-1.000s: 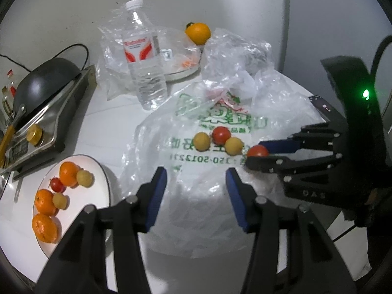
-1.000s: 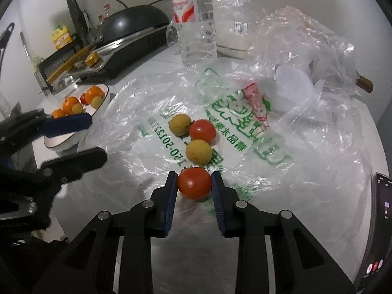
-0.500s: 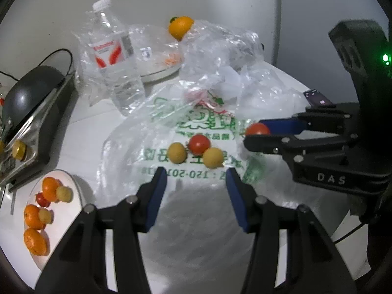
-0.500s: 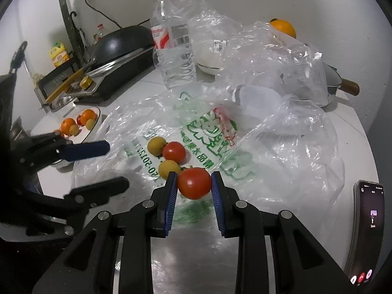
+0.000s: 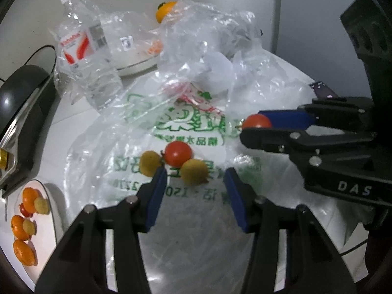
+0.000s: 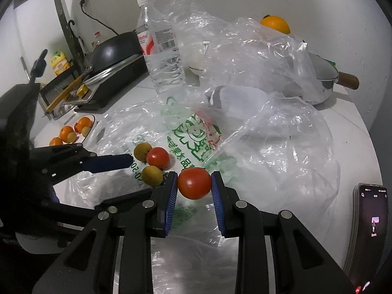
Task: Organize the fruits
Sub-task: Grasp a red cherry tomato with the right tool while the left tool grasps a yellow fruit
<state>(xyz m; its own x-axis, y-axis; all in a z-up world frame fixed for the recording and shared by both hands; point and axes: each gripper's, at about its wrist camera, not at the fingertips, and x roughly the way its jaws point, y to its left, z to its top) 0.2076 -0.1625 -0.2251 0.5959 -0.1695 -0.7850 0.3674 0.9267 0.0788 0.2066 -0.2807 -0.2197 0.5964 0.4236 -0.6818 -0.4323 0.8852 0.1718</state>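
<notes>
White porcelain marks the far left: a plate (image 5: 50, 210) holding small oranges (image 5: 23, 252), pale yellow fruits and one red tomato; in the right wrist view the same plate (image 6: 92, 120) sits beyond the left gripper's arm, near the black cooker (image 6: 112, 56). A clear water bottle (image 5: 85, 56) with a red and white label stands upright behind, just beside crumpled clear wrapping; a printed plastic bag (image 5: 186, 122) with green lettering spreads flat across the white counter in the middle. On that bag lie three loose fruits in a tight cluster: a yellow fruit (image 5: 150, 163) at the left, a red tomato (image 5: 178, 153) touching it, and a second yellow fruit (image 5: 194, 175) just right of and nearer than the tomato. The left gripper (image 5: 196, 183) hovers over the bag with its blue pads wide apart; the second yellow fruit lies between their tips, though contact cannot be judged. Further right, the right gripper (image 6: 194, 183) is clamped on another tomato (image 6: 194, 183), its blue pads pressing both sides; this held tomato (image 5: 257, 122) hangs above the bag, apart from the cluster. An orange (image 6: 275, 24) rests at the back atop more crumpled plastic, beside a pan with a wooden handle (image 6: 346, 79); a phone (image 6: 370, 227) with a lit screen lies at the far right edge of the counter.
</notes>
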